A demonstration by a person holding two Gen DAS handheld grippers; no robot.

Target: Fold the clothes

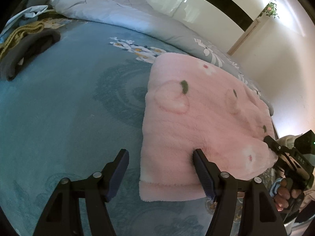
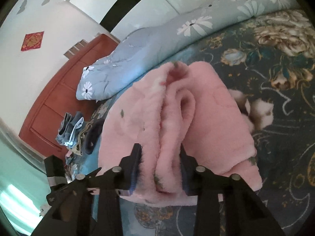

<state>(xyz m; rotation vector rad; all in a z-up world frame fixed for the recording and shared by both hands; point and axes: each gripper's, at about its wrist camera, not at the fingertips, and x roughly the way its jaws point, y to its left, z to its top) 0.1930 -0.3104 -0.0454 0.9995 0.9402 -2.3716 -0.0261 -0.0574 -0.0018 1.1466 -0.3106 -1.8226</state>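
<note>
A pink fleece garment (image 1: pixel 198 116) with small flower and leaf marks lies folded on the blue bedspread (image 1: pixel 65 118). My left gripper (image 1: pixel 160 157) is open above the garment's near left corner; its right finger (image 1: pixel 202 169) rests on the fleece and its left finger is over the bedspread. My right gripper (image 2: pixel 160 157) is shut on a thick bunched fold of the pink garment (image 2: pixel 171 118), with fleece filling the gap between its jaws. The right gripper also shows in the left wrist view (image 1: pixel 273 145) at the garment's right corner.
A grey-blue daisy-print duvet (image 1: pixel 122 13) lies along the far side of the bed. A pile of dark, olive and light blue clothes (image 1: pixel 25 39) sits at the far left, also in the right wrist view (image 2: pixel 78 131). A red-brown wooden cabinet (image 2: pixel 59 90) stands beyond the bed.
</note>
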